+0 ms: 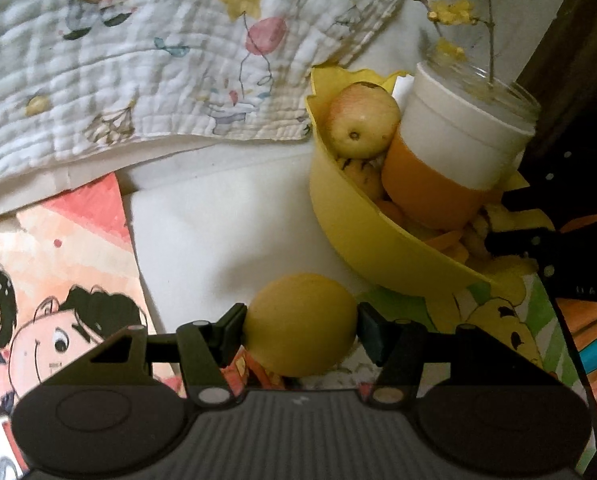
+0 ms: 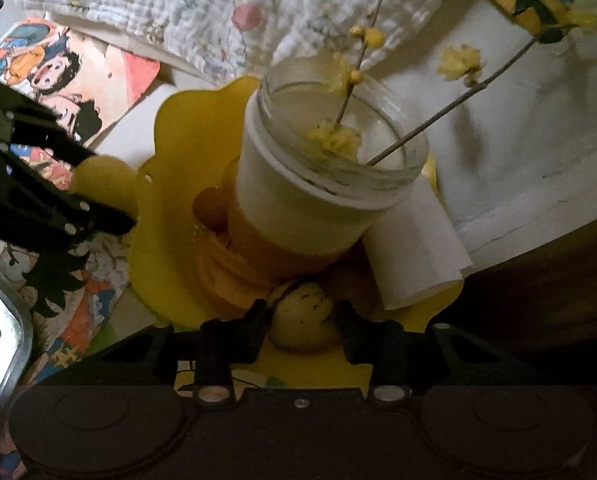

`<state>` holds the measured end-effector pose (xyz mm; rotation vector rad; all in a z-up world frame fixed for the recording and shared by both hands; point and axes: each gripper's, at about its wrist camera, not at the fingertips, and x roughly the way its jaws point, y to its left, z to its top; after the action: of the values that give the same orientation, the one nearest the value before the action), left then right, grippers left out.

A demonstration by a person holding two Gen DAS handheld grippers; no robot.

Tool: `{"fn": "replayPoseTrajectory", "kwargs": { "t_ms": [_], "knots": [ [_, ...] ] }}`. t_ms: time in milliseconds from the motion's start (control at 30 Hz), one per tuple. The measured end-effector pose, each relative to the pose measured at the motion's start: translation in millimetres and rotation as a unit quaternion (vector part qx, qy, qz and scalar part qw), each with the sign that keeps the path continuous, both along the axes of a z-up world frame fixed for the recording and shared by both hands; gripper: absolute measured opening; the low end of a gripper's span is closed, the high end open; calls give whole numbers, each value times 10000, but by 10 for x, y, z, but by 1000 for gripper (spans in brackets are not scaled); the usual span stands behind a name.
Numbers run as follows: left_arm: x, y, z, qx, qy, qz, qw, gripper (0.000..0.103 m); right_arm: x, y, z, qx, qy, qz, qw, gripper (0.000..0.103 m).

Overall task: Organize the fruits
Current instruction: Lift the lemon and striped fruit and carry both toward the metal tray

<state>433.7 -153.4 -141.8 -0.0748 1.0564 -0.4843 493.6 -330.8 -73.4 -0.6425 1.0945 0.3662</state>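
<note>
A lemon [image 1: 300,324] is clamped in the left claw [image 1: 300,330] beside the bowl [image 1: 362,232], ready for dropping in, while a speckled fruit [image 2: 304,316] is straddled by the right claw [image 2: 303,320], grip uncertain.

Left gripper [image 1: 300,330] body: we see a dark grey housing with a ribbed central panel and a round raised disc at each side.
Left gripper linkages: black angular arms with triangular cut-outs, pinned by silver round pivots.
Left gripper pads [image 1: 234,330]: black, blocky, flat-faced.
Right gripper [image 2: 300,322] body: we see near-black housing, two round discs, and one small silver screw at top centre.
Right gripper linkages: black arms, two silver pivots, and a thin black cable by the left arm.
Right gripper fingers [image 2: 352,326]: black, squared.
Left gripper seen from the right wrist view: black fingers with small pale screw heads.
</note>
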Motion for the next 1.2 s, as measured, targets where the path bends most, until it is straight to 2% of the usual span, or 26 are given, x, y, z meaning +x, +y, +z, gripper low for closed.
{"fn": "replayPoseTrajectory", "kwargs": {
  "t_ms": [67, 133, 200, 267, 367, 467, 633, 767, 967, 1200],
  "knots": [
    [-78, 10, 29, -27, 8, 48, 10000, 63, -32, 1, 39, 51, -73, 1, 10000, 26],
    [-141, 17, 43, -28, 19, 83, 10000, 63, -35, 8, 44, 45, -80, 31, 10000, 26],
    [-224, 21, 58, -37, 36, 125, 9999, 63, -11, -5, 44, 56, -71, 12, 10000, 30],
    [-226, 35, 47, -46, 25, 167, 9998, 63, 17, -25, 25, 76, 21, -20, 10000, 41],
    [-296, 43, 65, -80, 42, 218, 9997, 63, 48, -22, -33, 3, 168, 50, 9998, 50],
    [-318, 18, 50, -129, 64, 279, 9995, 63, 146, -44, -80, 2, 313, -42, 9995, 51],
    [-347, -19, 76, -222, 60, 362, 9991, 63, 204, -73, -125, 2, 392, 7, 9992, 47],
    [-374, -51, 133, -273, 16, 369, 9989, 63, 104, -77, -90, 19, 167, 15, 9999, 45],
    [-430, -54, 218, -315, -71, 392, 9987, 63, -161, -31, 74, -62, -442, 245, 9987, 45],
    [-574, 26, 318, -363, -159, 468, 9981, 63, -522, 53, 474, 461, -1039, 304, 9931, 45]
  ]
}}
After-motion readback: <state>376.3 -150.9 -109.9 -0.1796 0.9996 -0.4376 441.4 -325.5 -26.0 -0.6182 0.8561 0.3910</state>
